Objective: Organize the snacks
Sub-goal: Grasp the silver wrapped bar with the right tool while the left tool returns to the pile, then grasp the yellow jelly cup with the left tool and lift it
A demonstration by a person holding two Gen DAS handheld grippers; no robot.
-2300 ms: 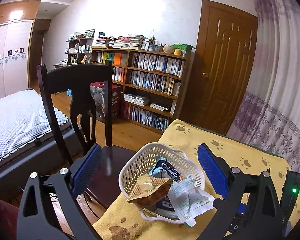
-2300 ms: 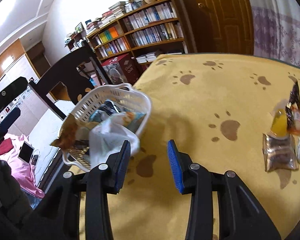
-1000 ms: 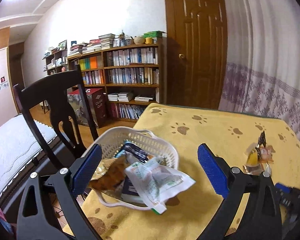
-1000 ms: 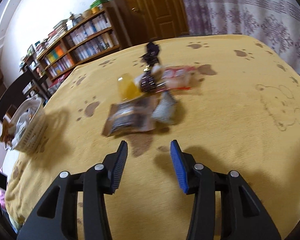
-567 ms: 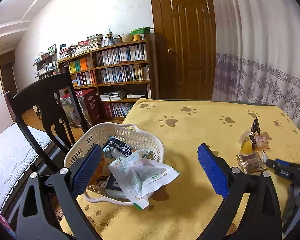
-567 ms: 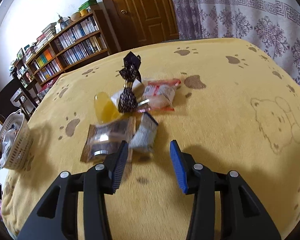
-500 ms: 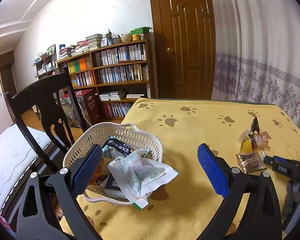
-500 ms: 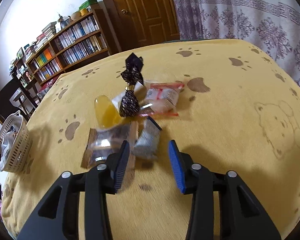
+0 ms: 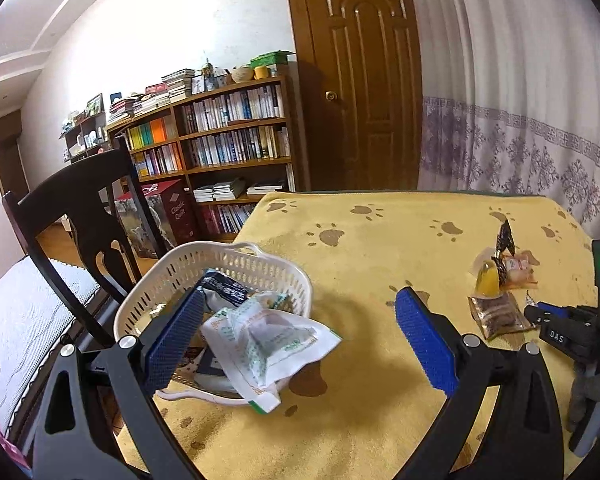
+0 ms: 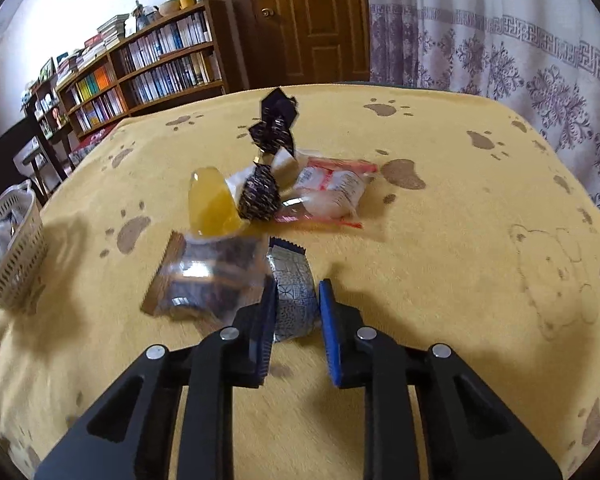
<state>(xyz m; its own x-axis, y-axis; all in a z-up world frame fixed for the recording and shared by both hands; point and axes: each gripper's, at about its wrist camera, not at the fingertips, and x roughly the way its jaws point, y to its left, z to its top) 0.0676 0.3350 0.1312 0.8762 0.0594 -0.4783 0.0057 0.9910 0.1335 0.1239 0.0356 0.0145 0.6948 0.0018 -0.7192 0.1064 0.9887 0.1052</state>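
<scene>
The right gripper (image 10: 296, 304) is low over the yellow paw-print cloth (image 10: 440, 240), its blue pads either side of a small silver packet (image 10: 290, 280); the jaws look narrowed around it, though whether they already pinch it I cannot tell. Just beside that packet lie a clear brown-filled pouch (image 10: 208, 272), a yellow jelly cup (image 10: 210, 204), a dark twisted sweet (image 10: 268, 152) and a red-trimmed white packet (image 10: 332, 192). The left gripper (image 9: 296, 336) hangs spread wide and empty by the white basket (image 9: 228, 264), which sits at the table's left edge next to the chair (image 9: 80, 200), crammed with packets, a white-and-green bag (image 9: 260, 340) spilling over its rim.
</scene>
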